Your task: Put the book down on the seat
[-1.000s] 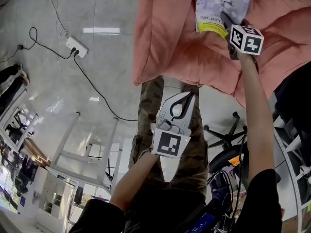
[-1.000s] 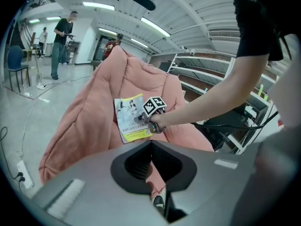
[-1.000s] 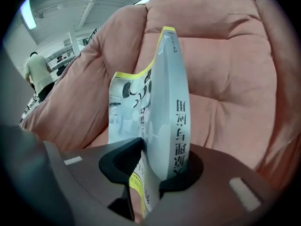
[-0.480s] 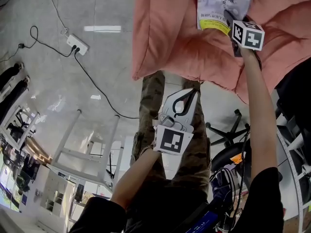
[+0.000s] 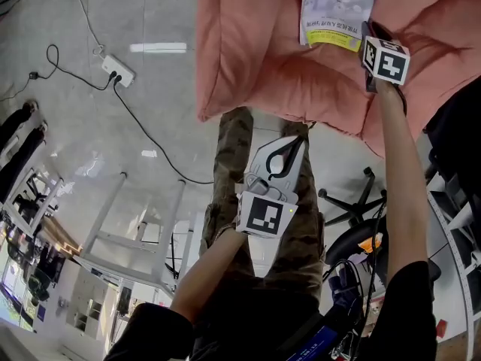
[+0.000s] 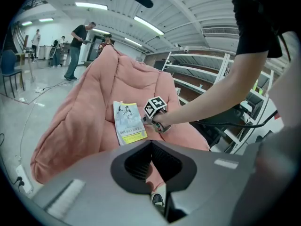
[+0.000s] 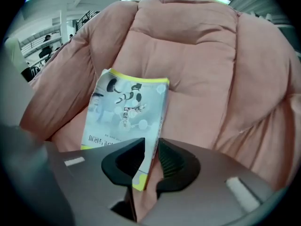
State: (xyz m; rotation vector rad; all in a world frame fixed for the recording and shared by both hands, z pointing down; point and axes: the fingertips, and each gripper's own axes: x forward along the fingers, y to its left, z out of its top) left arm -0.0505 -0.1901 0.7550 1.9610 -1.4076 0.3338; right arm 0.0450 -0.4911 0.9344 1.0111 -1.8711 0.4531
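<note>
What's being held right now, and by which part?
Nothing looks gripped. The book's lower corner sits between the right gripper's jaws, which have just been closing but stand apart. Left gripper shut, empty.

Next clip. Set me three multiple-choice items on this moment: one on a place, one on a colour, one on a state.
1. Where is the book?
A. on the floor
B. on the pink seat
C. on a shelf

2. What colour is the printed band at one end of the cover?
A. yellow
B. green
C. red

3. How do the jaws of the left gripper stand?
A. clamped on the book
B. spread wide around a cable
C. shut, with nothing between them

Answers:
1 B: the head view shows the book lying cover up on the cushion.
2 A: the band is yellow against the pale cover.
3 C: in the left gripper view the tips meet and the book lies well beyond them.
</note>
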